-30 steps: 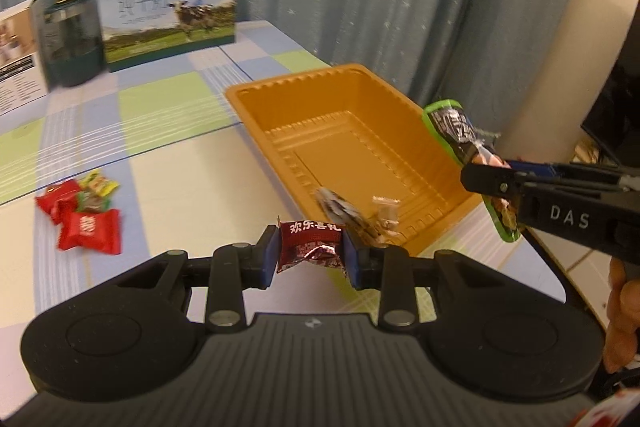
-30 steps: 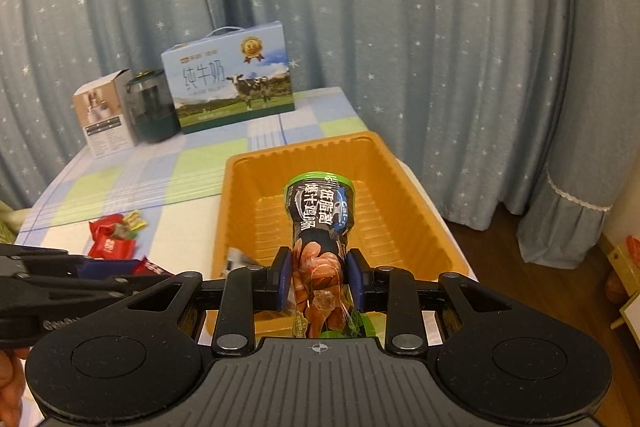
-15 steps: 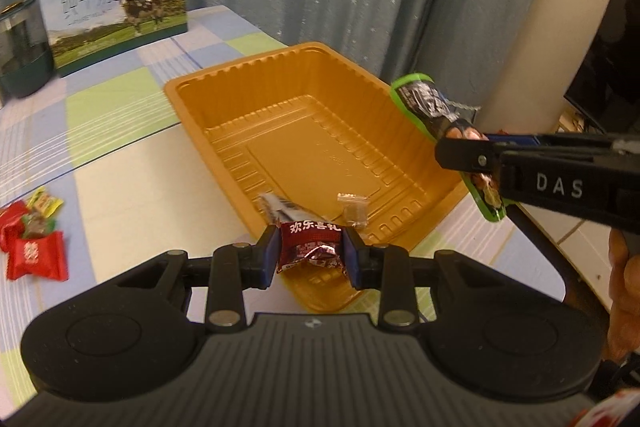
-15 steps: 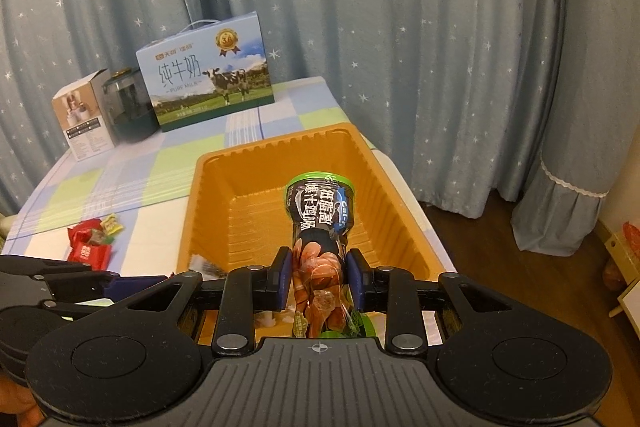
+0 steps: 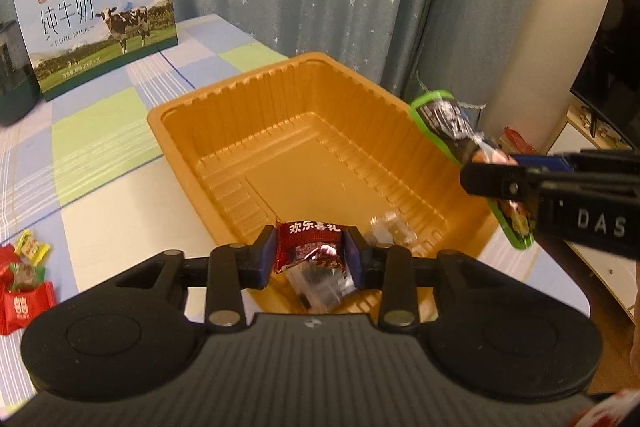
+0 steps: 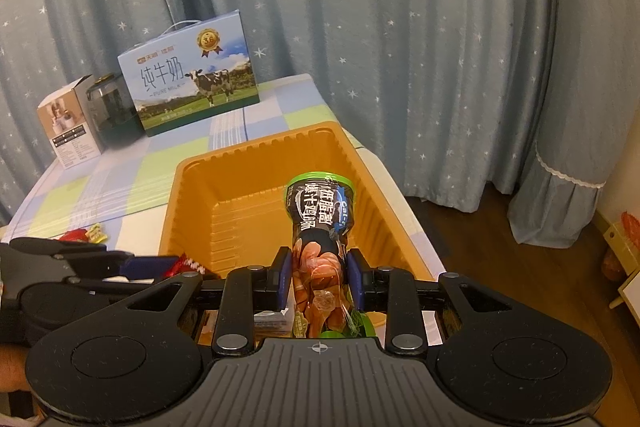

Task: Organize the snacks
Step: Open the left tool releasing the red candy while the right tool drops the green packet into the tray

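On my left gripper the jaws are opening, and the small dark-red candy sits between the blue pads, its printed face toward the camera and its wider side running across from pad to pad; the pads look to be touching its crimped edges, so I read it as held, just over the near corner of the orange tray. The left view shows a few loose wrapped sweets lying in the tray's near end just beyond the candy, and a cluster of red and yellow candies on the checked worktop to the left of the tray, well apart from it. The same view shows my right gripper from the side, coming in over the tray's right rim. On that right gripper the jaws are clamped on a long green-edged snack packet, pinched low on its body; its long axis runs straight out along the fingers, the rounded top pointing away over the tray's inside. Only the right view shows the small white box and dark jar beside the milk carton at the far end of the worktop.
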A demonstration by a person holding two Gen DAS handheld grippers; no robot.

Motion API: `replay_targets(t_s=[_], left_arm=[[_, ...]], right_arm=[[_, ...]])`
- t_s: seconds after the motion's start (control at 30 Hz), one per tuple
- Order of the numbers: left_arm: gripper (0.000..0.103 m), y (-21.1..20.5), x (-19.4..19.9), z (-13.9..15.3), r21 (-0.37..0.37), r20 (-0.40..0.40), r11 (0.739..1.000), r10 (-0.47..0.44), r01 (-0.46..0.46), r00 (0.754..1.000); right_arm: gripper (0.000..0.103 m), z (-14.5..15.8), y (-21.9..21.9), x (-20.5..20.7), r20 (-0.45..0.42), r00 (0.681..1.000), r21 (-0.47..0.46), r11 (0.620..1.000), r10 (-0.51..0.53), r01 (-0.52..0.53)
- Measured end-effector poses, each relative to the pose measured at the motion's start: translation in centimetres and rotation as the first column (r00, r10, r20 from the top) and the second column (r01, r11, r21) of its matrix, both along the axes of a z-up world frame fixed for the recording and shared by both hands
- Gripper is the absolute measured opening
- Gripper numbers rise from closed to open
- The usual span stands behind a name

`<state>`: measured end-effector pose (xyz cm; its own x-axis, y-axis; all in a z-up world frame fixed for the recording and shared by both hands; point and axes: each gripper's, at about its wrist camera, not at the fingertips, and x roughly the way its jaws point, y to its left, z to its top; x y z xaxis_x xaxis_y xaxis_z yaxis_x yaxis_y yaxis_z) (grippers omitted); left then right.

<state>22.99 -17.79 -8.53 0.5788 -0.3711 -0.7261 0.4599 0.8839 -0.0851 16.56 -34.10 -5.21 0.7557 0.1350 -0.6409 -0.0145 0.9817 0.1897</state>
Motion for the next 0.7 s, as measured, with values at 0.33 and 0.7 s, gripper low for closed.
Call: replay_targets(t_s=[0.33, 0.7], left_arm=[[0.049, 1.8, -0.4, 1.3, -0.035, 0.027, 0.998, 0.057, -0.056, 0.998], [0.052, 5.1, -2.6, 2.1, -0.062, 0.019, 0.988, 0.142, -0.140, 0.990]], right_arm=[[0.030, -0.2, 0.2, 0.6, -0.006, 1.000, 0.016, 1.000, 0.011, -0.011], [0.030, 0.1, 1.4, 2.3, 0.000, 0.999, 0.048, 0.998, 0.045, -0.045]])
